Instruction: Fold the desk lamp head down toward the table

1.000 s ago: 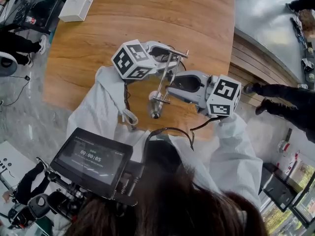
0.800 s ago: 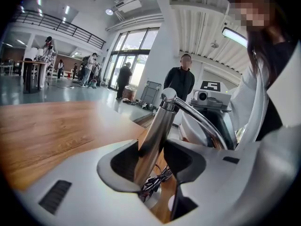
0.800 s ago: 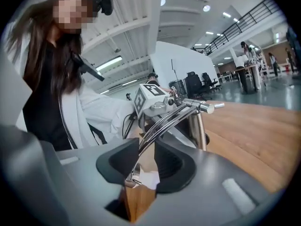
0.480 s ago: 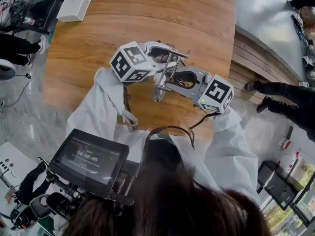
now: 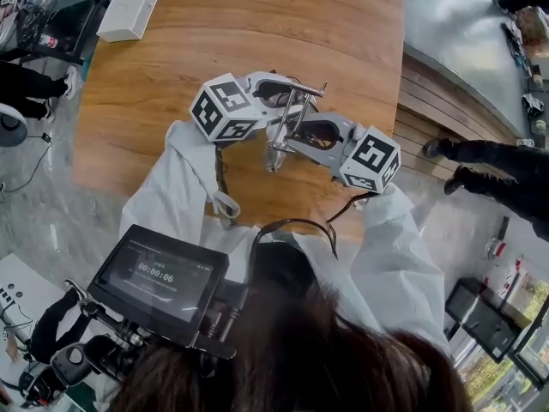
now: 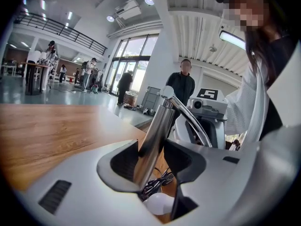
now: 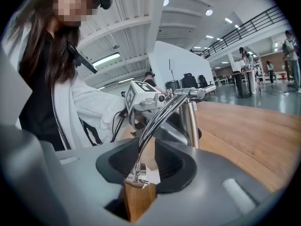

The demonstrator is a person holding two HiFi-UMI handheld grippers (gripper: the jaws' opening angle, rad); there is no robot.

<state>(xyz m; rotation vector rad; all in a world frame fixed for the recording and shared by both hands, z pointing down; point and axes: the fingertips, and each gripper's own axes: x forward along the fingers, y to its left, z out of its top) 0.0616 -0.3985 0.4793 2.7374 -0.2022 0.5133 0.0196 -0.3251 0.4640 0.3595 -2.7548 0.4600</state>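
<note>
The desk lamp has a chrome post (image 6: 153,140), a curved chrome arm (image 7: 155,121) and a wooden head (image 7: 138,197). It stands near the front edge of the wooden table (image 5: 257,24). My left gripper (image 5: 279,94) is shut on the post just above the base, where a bundled black cable (image 6: 159,181) lies. My right gripper (image 5: 300,136) reaches in from the right. The wooden head and the arm's lower end sit between its pads, which still touch the head while the jaws ease open slightly. In the head view the lamp head (image 5: 273,153) hangs low beside the post.
A white box (image 5: 133,3) lies at the table's far left corner. The table's right edge meets a slatted wall (image 5: 429,101), and people stand beyond it. A camera monitor (image 5: 159,273) hangs in front of the operator's body.
My right gripper has sunk and rolled, drawing the lamp head down and in toward the post. The left gripper has kept its hold and place.
</note>
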